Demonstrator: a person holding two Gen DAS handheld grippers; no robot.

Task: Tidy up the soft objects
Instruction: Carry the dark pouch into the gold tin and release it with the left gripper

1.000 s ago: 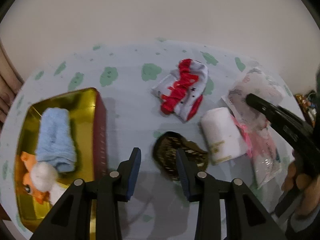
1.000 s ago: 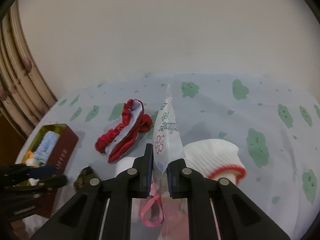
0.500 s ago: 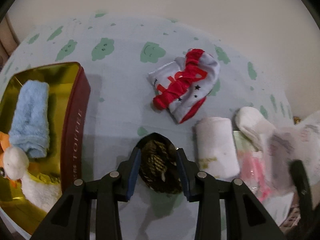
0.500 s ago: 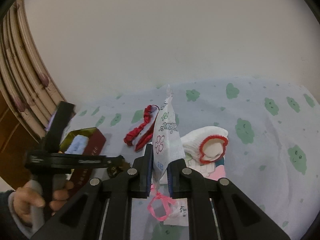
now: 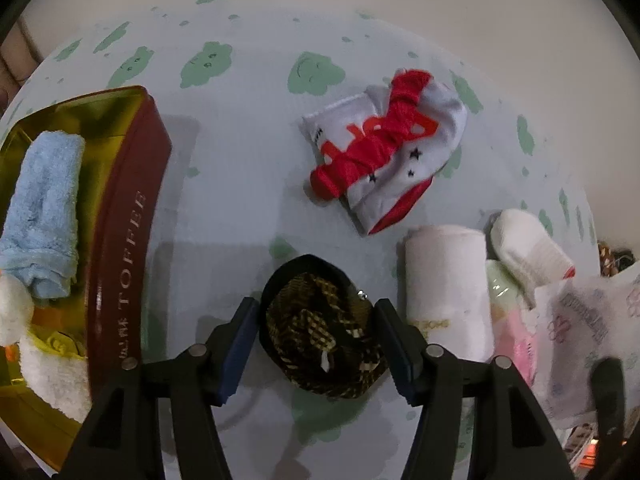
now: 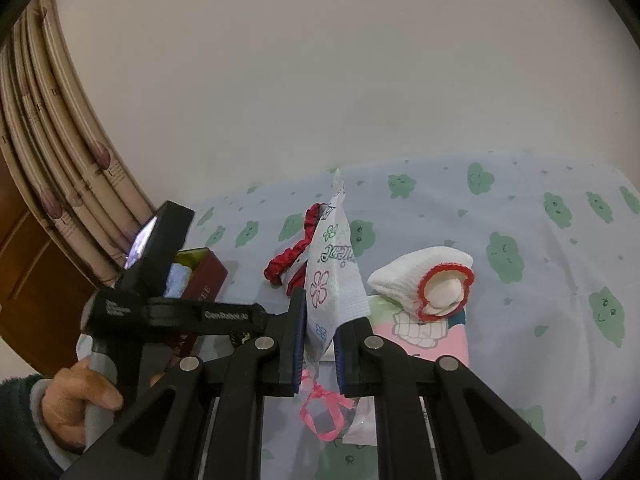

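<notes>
Pale blue cloth printed with green clouds (image 5: pixel 240 184) covers the whole surface, with a plain cream wall behind it and ribbed beige curtain folds (image 6: pixel 60 152) beyond the tin, seen from the right wrist. Taking the dark red toffee tin (image 5: pixel 128 248) as landmark: inside its gold lining lie a rolled blue towel (image 5: pixel 44 212) and white plush pieces. Just right of the tin sits the dark patterned scrunchie (image 5: pixel 324 340), between the opening jaws of the left gripper (image 5: pixel 316 344), whose pads stand clear of it. Farther right of the tin lies a rolled white towel (image 5: pixel 446 292), then a white sock with red trim (image 6: pixel 428 284) on a pink packet. Beyond the scrunchie rests a red-and-white sock bundle (image 5: pixel 384 148). The right gripper (image 6: pixel 320 344) pinches a flower-printed tissue pack (image 6: pixel 332 276).
</notes>
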